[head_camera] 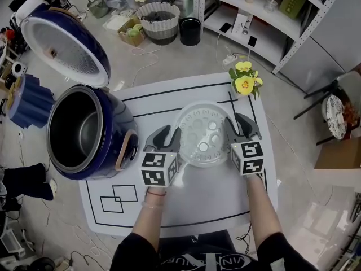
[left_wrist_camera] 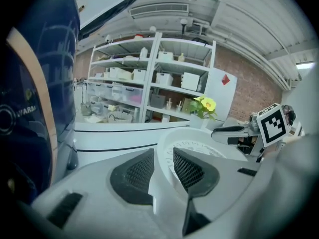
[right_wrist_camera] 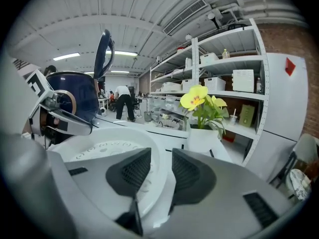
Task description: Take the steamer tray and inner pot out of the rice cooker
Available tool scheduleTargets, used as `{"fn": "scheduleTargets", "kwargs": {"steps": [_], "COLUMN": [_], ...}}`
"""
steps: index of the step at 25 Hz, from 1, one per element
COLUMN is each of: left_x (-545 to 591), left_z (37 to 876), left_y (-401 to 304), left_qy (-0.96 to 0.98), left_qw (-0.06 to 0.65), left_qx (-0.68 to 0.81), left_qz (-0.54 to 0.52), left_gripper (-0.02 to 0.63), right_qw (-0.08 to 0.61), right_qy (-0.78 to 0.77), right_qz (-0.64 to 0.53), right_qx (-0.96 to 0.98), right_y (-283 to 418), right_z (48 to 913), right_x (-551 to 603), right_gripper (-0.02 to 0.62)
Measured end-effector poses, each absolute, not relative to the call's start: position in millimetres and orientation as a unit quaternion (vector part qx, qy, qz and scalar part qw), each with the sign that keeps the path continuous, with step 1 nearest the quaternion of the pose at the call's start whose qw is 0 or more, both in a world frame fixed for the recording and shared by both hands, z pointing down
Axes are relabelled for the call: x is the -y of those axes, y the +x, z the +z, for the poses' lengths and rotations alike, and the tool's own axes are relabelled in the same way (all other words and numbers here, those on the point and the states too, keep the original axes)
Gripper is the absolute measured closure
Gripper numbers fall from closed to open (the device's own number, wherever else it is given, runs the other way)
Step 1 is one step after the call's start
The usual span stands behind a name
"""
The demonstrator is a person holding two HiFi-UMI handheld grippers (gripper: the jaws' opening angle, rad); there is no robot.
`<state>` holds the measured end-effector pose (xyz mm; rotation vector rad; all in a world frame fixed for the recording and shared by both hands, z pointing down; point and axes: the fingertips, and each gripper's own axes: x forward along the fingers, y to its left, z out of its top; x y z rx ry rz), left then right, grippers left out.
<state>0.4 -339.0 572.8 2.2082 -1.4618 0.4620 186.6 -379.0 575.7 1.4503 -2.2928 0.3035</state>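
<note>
Steamer tray [head_camera: 202,133] sits on the white counter [head_camera: 186,199], just right of the open rice cooker [head_camera: 113,130], with the inner pot [head_camera: 76,131] inside the cooker. The left gripper [head_camera: 171,134] and right gripper [head_camera: 237,124] straddle opposite rims, fingers parted, not pinching.

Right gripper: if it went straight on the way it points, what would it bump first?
The steamer tray: its rim already sits between the open jaws of the right gripper. Past that, the flower pot stands roughly in line, though depth is unclear.
</note>
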Motion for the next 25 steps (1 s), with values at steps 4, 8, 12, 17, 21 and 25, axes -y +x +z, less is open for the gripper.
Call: {"fn": "scheduleTargets", "kwargs": {"steps": [4,8,12,17,21,25], "left_x": [335.0,327.8,319.5,304.6,294.7,283.8], "left_z": [561.3,549.4,537.3,518.6,500.0,479.1], "left_y": [-0.5,-2.1,-2.0,0.1,-1.8,-6.0], "left_qy": [0.807,0.809,0.81,0.814,0.816,0.819], "left_qw": [0.213,0.202,0.193,0.182,0.17,0.157], "left_qx": [0.53,0.534,0.539,0.541,0.544,0.546], "left_qz": [0.148,0.14,0.127,0.111,0.095,0.08], "left_gripper": [0.5,0.499,0.499,0.499,0.499,0.499], "right_qw": [0.193,0.182,0.171,0.154,0.136,0.12], "right_qy": [0.515,0.514,0.508,0.5,0.492,0.481], "right_qz": [0.102,0.095,0.083,0.073,0.064,0.053], "right_qx": [0.829,0.833,0.84,0.849,0.857,0.867], "right_y": [183.2,180.9,178.8,175.5,171.6,164.4], "right_z": [564.8,549.9,535.2,513.0,491.3,468.0], "right_x": [372.9,364.7,355.0,337.6,322.5,307.1], "right_gripper": [0.463,0.463,0.463,0.465,0.469,0.478]}}
